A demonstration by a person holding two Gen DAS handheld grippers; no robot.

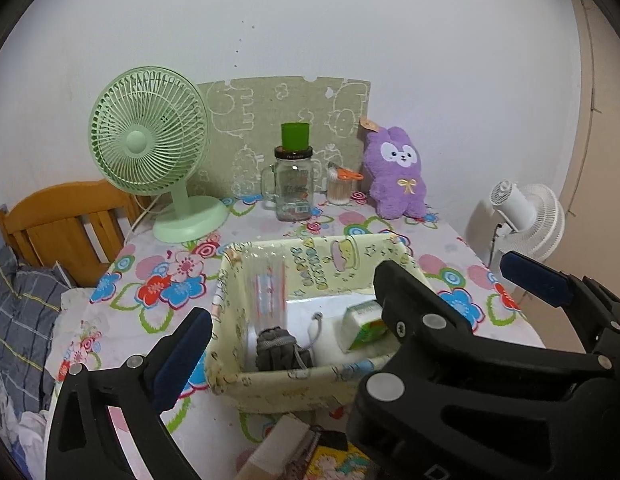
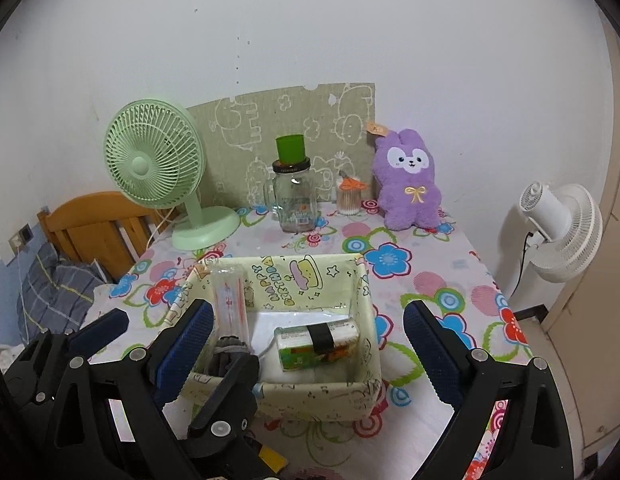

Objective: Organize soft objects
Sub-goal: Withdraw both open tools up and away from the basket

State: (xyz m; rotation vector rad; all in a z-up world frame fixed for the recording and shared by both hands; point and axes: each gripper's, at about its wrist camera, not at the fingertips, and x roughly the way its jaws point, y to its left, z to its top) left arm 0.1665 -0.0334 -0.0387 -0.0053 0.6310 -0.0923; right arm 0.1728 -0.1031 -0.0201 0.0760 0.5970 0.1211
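A cream printed fabric basket (image 1: 310, 242) (image 2: 278, 258) stands mid-table. Inside lie a green tissue pack (image 1: 365, 324) (image 2: 317, 344), a grey soft bundle (image 1: 278, 348) (image 2: 226, 350) and an upright clear plastic pack (image 1: 266, 284) (image 2: 230, 300). A purple plush bunny (image 1: 395, 176) (image 2: 407, 184) leans on the wall at the back right. My left gripper (image 1: 306, 320) hangs open and empty at the basket's near left. My right gripper (image 2: 308, 312) is also open and empty, its fingers framing the basket. The two grippers overlap, and the right one partly hides the left one's right finger.
On the floral tablecloth (image 2: 429, 280) at the back stand a green fan (image 1: 150, 140), a glass mug (image 1: 294, 188) topped by a green cup, and a cotton swab jar (image 1: 339, 188). A white fan (image 2: 557, 232) stands right of the table, a wooden headboard (image 1: 62, 224) left. Small items (image 1: 286, 448) lie at the front edge.
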